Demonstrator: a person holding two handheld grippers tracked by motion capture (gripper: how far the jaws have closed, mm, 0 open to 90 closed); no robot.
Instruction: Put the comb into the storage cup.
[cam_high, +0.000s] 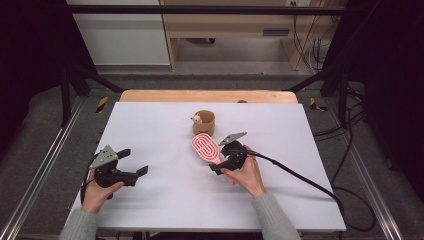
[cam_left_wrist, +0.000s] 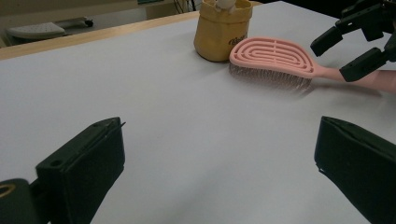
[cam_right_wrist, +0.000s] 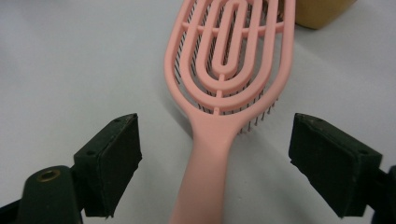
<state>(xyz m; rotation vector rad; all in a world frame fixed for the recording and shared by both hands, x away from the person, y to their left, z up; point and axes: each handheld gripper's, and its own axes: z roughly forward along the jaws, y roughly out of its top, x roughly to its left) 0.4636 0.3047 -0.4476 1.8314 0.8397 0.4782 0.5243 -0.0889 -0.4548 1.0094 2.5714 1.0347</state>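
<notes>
- Pink plastic vented hairbrush (cam_right_wrist: 229, 70): bristles down on white table (cam_high: 165, 200), head just beside tan fabric pouch (cam_high: 204, 123).
- Right gripper (cam_right_wrist: 215, 161): jaws apart, straddling brush handle, pads clear of it.
- Left gripper (cam_left_wrist: 219, 172): jaws apart, empty, well left of brush.

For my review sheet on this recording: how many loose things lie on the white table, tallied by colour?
Pink: 1, the hairbrush, bristles down, its handle between the open jaws of the right tool.
Yellow-brown: 1, the small pouch just behind it.
Total: 2
</notes>
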